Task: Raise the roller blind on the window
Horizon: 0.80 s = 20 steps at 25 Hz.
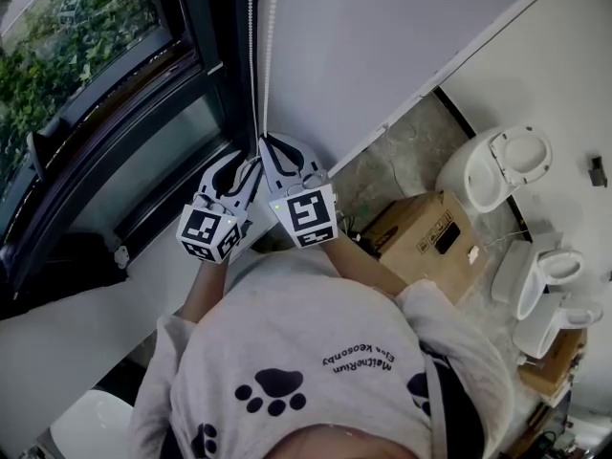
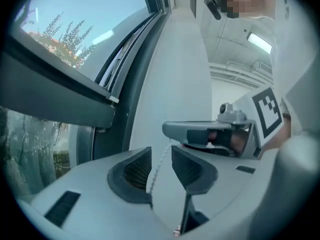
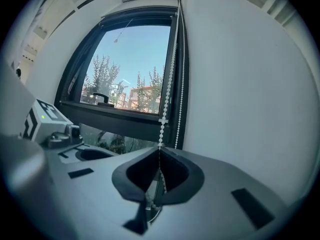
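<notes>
The right gripper [image 3: 159, 171] is clamped shut on the blind's bead chain [image 3: 168, 79], which runs up the right edge of the window [image 3: 125, 64]. The left gripper [image 2: 161, 166], just beside it, stands partly open, with the chain passing loosely between its jaws. At the head view's lower right sits a cardboard box [image 1: 421, 237], its contents hidden.

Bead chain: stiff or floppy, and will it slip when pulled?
Probably floppy: the bead chain hangs curved between the open jaws of the left gripper. Its beads likely resist slipping; the right gripper is shut on it.
</notes>
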Tool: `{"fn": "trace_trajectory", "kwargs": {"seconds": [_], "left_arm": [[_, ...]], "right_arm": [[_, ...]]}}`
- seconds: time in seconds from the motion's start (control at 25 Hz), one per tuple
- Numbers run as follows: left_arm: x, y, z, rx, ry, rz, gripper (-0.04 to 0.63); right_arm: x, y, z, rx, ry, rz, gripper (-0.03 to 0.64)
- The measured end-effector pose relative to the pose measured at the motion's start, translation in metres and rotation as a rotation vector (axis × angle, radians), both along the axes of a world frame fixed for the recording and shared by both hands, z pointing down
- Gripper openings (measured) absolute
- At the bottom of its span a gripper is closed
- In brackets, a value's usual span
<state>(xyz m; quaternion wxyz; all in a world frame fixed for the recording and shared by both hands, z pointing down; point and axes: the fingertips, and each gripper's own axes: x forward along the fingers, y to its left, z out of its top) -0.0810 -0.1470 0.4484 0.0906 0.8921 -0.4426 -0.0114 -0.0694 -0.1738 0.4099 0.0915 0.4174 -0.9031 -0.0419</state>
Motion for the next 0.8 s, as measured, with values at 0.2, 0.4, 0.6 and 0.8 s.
{"fn": "trace_trajectory", "kwargs": {"seconds": [0.2,0.4,0.6,0.8], "left_arm": [[0.008,0.009,-0.005,-0.021,-0.044,0.076,0.18],[0.018,0.018,0.004,-0.058,-0.067,0.138,0.223],[0.033,0.033,0.016,-0.088,-0.109,0.216,0.259],[0.035,0.039,0.016,-0.091,-0.092,0.19,0.262]], "right_arm": [[0.002,-0.003,0.0,-0.013,0.004,0.009,0.012],[0.003,-0.004,-0.001,-0.029,0.009,0.001,0.012],[0.003,-0.002,0.0,-0.046,0.013,-0.013,0.012],[0.007,0.0,0.0,-0.035,0.03,-0.004,0.012]]}}
